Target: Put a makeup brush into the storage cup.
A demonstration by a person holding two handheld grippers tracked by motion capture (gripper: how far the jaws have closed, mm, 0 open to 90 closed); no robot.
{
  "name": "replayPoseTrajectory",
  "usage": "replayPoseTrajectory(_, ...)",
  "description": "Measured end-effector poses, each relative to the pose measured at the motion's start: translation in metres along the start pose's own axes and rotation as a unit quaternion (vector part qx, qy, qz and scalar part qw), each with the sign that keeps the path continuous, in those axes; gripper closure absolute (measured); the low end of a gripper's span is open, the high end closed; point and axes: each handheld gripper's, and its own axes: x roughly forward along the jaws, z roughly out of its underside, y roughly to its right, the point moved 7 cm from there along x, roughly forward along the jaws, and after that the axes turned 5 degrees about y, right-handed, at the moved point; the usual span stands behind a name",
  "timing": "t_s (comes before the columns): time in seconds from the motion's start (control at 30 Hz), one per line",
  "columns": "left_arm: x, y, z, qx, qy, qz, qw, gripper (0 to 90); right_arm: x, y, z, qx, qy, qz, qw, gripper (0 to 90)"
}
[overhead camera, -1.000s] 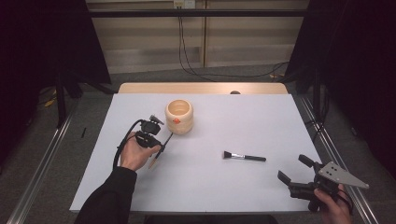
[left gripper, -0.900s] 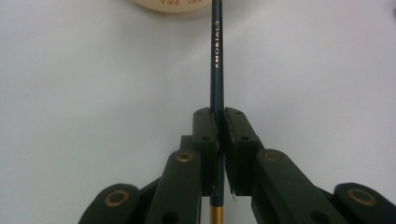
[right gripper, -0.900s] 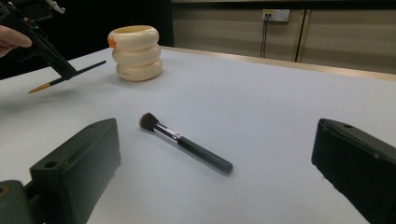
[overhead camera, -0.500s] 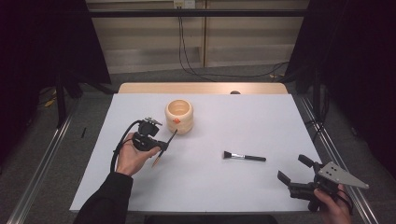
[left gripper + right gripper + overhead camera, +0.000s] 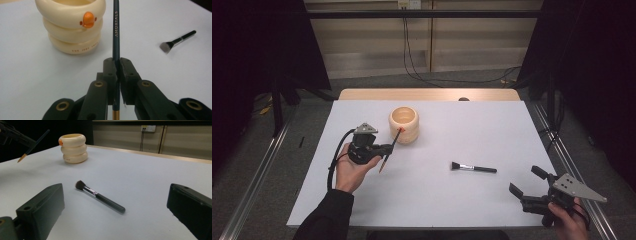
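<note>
The left gripper point(image 5: 384, 148) is clamped on a slim dark pencil-like brush point(image 5: 390, 148), its two black fingers point(image 5: 110, 72) pressed together around the shaft a little above the gold-coloured end. In the left gripper view the shaft runs straight up between the fingers, with pale lettering along it, and passes just to the right of a cream holder point(image 5: 72, 25) made of three stacked rings with a small orange mark on the upper ring. From the high view the brush slants: its reddish tip lies at the near rim of the cream holder point(image 5: 404, 124), while its lower end points back over the white bench point(image 5: 462, 210) toward the person's hand, clear of the surface. The right gripper view shows the same brush point(image 5: 33, 145) held in the air to the left of the holder point(image 5: 73, 148), gold end downward. A second, shorter makeup brush point(image 5: 473, 167) with a dark handle, silver ferrule and dark bristles lies flat on the bench, well apart from the holder, between the two hands. The right gripper point(image 5: 531, 184) rests near the front right corner of the bench, its fingers point(image 5: 42, 207) spread wide and holding nothing, with the flat-lying brush point(image 5: 100, 197) ahead of them on the white surface.
</note>
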Motion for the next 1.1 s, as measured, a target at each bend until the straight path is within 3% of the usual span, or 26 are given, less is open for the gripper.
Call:
replayPoseTrajectory(0.23, -0.009, 0.001, 0.002, -0.005, 0.045, 0.008, 0.9989, 84.2, 0.001, 0.001, 0.0, 0.0, 0.002, 0.001, 1.0, 0.3)
replayPoseTrajectory(0.4, -0.012, 0.006, 0.002, 0.004, 0.053, 0.015, 0.9985, 84.2, 0.001, 0.0, 0.0, 0.0, 0.002, -0.001, 1.0, 0.0)
replayPoseTrajectory(0.47, -0.014, 0.013, 0.001, 0.007, 0.057, 0.037, 0.9977, 84.1, 0.001, 0.0, 0.0, 0.0, 0.003, -0.002, 1.0, 0.0)
replayPoseTrajectory(0.53, -0.015, 0.017, 0.001, 0.009, 0.062, 0.043, 0.9971, 84.2, 0.001, 0.0, -0.001, 0.001, 0.004, -0.001, 1.0, 0.0)
replayPoseTrajectory(0.63, -0.017, 0.022, 0.001, 0.014, 0.067, 0.059, 0.9959, 84.2, 0.001, 0.0, -0.001, 0.0, 0.006, -0.004, 1.0, 0.0)
replayPoseTrajectory(0.9, -0.017, 0.032, 0.003, 0.021, 0.066, 0.071, 0.9951, 84.2, 0.0, -0.002, -0.003, -0.006, 0.014, -0.013, 0.9998, 0.0)
replayPoseTrajectory(1.1, -0.015, 0.043, 0.006, 0.031, 0.06, 0.081, 0.9944, 84.1, 0.002, -0.009, -0.006, -0.018, 0.023, -0.051, 0.9983, 1.2)
